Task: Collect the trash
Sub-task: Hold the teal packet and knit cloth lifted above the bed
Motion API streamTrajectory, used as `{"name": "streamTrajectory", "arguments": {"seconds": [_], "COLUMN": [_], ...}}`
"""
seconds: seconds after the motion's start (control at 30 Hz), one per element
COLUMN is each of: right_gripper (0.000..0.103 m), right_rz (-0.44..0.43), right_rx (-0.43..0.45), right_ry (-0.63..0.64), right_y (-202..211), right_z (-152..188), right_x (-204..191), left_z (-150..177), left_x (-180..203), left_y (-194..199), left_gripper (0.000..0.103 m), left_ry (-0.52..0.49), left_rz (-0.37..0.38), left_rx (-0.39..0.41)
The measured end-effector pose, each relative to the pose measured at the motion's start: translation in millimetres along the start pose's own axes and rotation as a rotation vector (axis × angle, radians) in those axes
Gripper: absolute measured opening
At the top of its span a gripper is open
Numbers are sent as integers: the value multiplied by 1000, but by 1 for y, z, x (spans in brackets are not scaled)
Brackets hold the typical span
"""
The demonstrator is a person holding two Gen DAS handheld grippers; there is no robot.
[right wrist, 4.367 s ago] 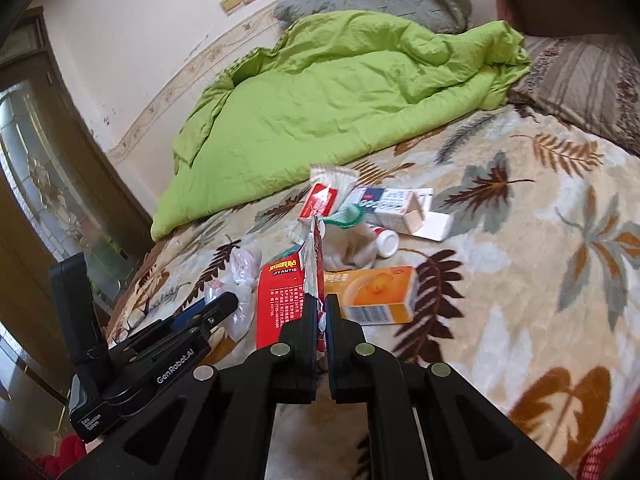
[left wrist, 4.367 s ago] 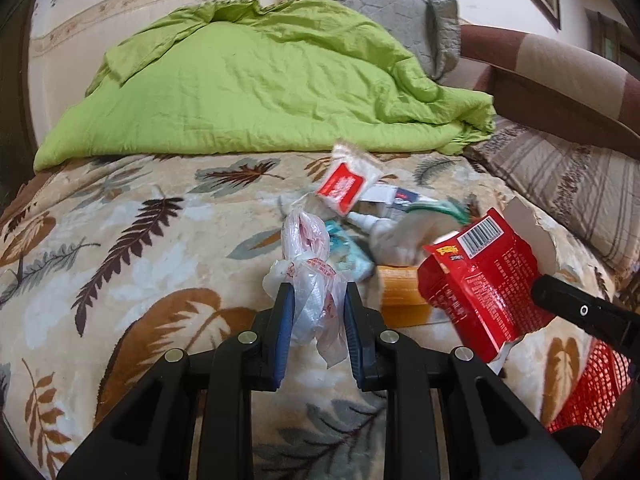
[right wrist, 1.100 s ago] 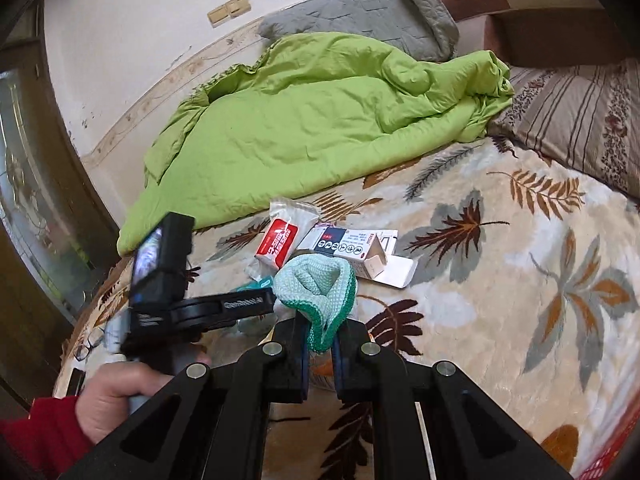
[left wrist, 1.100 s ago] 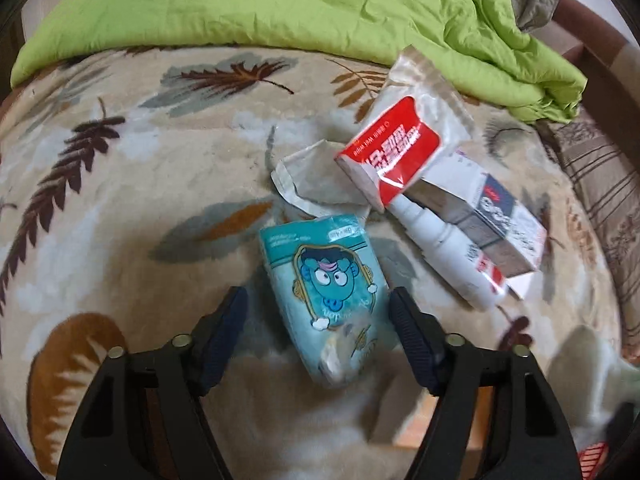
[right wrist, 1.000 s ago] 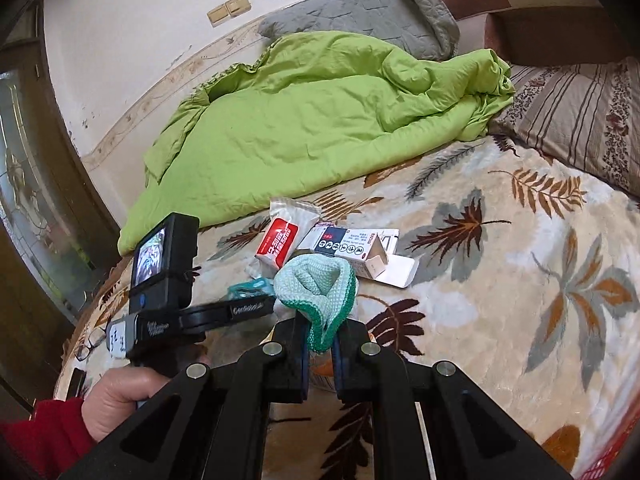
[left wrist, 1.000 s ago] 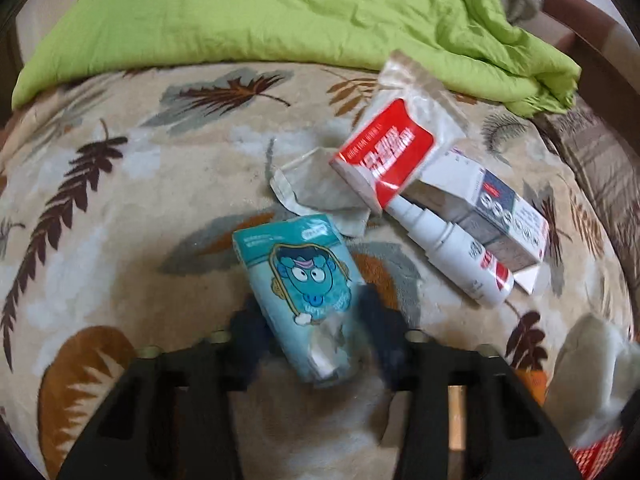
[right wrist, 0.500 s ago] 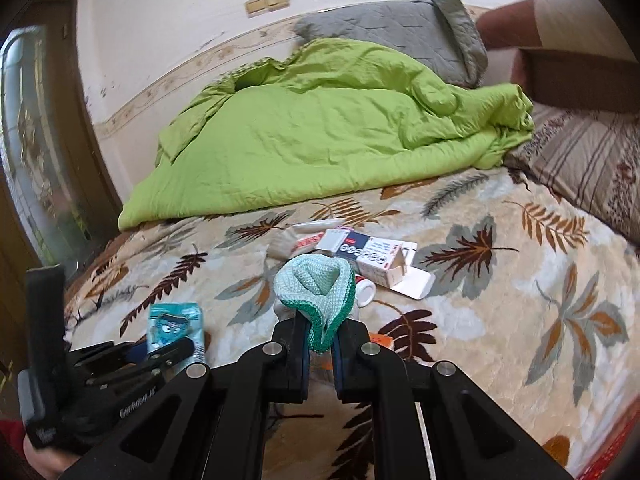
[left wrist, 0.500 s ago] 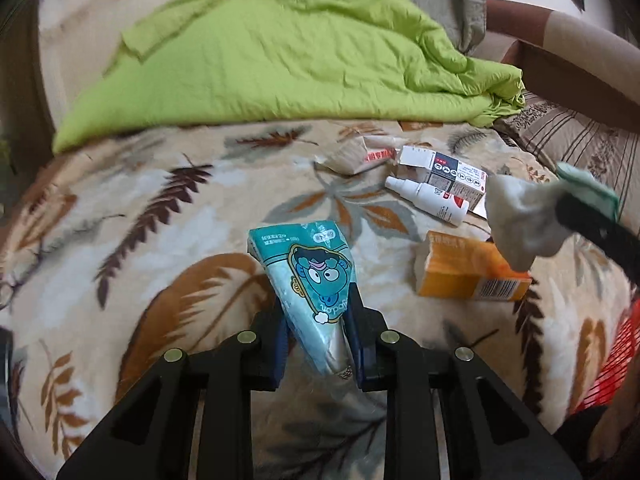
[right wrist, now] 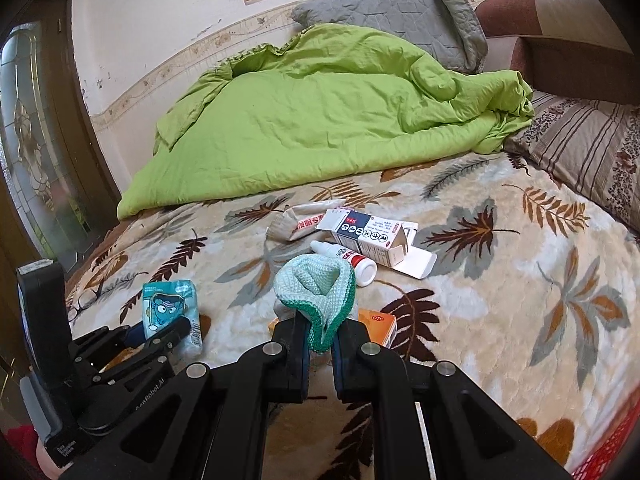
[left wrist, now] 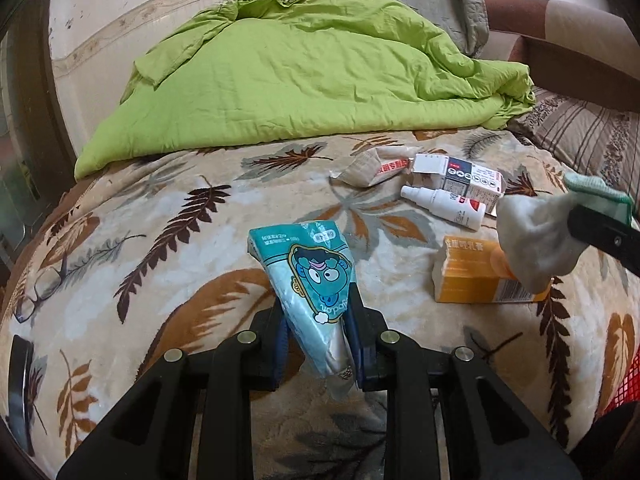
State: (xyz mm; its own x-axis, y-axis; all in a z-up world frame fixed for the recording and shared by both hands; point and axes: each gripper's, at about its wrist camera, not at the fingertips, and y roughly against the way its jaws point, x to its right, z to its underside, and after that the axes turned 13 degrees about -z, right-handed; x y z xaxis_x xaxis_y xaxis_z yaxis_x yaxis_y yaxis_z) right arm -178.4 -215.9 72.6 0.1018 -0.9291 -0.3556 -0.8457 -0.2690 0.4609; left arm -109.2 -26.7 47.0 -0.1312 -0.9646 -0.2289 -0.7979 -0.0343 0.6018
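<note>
My left gripper [left wrist: 318, 330] is shut on a teal snack packet [left wrist: 310, 270] with a cartoon face, held above the bed; the right wrist view shows the same packet [right wrist: 170, 308] in that gripper [right wrist: 164, 330]. My right gripper [right wrist: 320, 332] is shut on a white sock with a green cuff [right wrist: 316, 292], which hangs at the right edge of the left wrist view as the sock [left wrist: 536, 236]. On the leaf-print blanket [left wrist: 160, 220] lie an orange box [left wrist: 476, 276], a white spray bottle [left wrist: 444, 206], a medicine carton [right wrist: 368, 236] and a red-and-white wrapper [right wrist: 304, 222].
A bunched green quilt [right wrist: 320, 120] and a grey pillow [right wrist: 392, 12] fill the head of the bed, with a striped pillow [right wrist: 588, 156] at right. Eyeglasses [left wrist: 42, 290] lie near the left edge. Red mesh [left wrist: 624, 384] shows at lower right. A wooden door [right wrist: 36, 140] stands at left.
My left gripper shut on the teal packet and lifted it back off the blanket. The right gripper, with the sock in it throughout, shifted slightly and tilted upward.
</note>
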Motion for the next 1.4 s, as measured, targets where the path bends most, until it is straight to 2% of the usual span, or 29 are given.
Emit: {"name": "streamTrajectory", "arguments": {"seconds": [1.4], "right_gripper": [9], "right_rz": [-4], "right_rx": [-2], "right_ry": [-50], "right_y": [3], "right_z": [-3], "right_x": [4], "left_z": [1], "left_x": [2], "left_y": [4], "left_gripper": [24], "left_ry": [-4], "left_rz": [8], "left_rx": [12]}}
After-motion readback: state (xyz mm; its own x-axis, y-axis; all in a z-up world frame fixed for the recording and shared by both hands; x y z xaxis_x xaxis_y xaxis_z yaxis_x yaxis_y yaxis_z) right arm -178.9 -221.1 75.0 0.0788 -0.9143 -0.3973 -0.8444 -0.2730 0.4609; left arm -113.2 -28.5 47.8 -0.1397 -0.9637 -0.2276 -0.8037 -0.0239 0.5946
